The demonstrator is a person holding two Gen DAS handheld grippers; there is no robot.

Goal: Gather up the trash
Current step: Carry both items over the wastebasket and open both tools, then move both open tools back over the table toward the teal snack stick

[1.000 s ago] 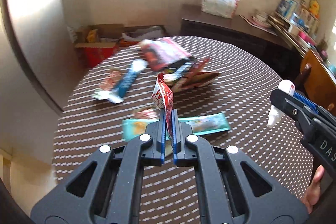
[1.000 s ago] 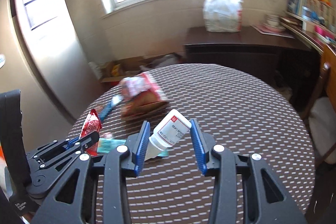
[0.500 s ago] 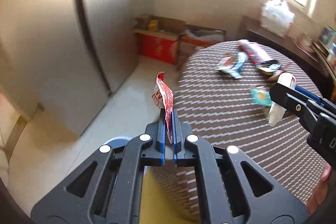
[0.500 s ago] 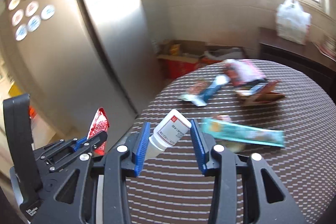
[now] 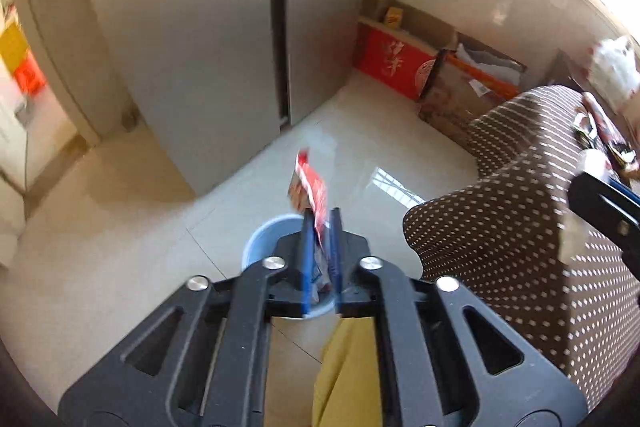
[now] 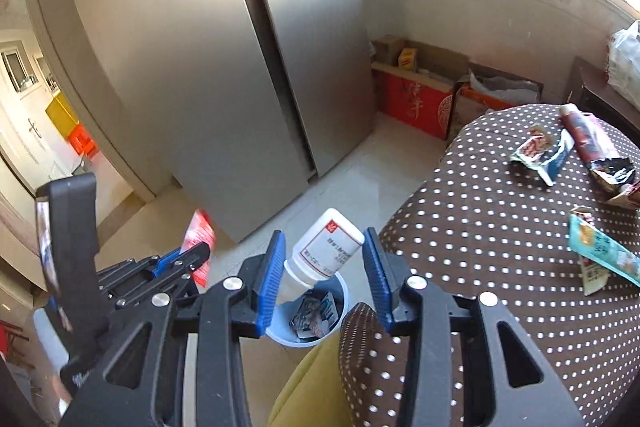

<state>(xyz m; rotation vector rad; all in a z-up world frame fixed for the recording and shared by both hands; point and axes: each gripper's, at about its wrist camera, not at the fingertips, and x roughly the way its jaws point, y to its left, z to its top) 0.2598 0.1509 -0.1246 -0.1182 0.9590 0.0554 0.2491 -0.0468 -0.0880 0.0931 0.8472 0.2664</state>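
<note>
**Now over the bin**

Left gripper (image 5: pixel 320 223) above blue bin (image 5: pixel 256 247) on floor, jaws opening, red wrapper (image 5: pixel 310 187) between blue pads, apparently loose now (blurred). Right gripper (image 6: pixel 323 255) clamped on white bottle (image 6: pixel 326 247), beside dotted table (image 6: pixel 500 247). More wrappers (image 6: pixel 540 151) on table.

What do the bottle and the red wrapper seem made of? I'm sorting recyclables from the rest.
White bottle: apparently opaque plastic, smooth and slightly glossy, with a paper-looking printed label. Red wrapper: probably thin plastic or foil film; it is crinkled and shiny, with a torn-looking edge. Blur leaves foil or plain film open.
</note>
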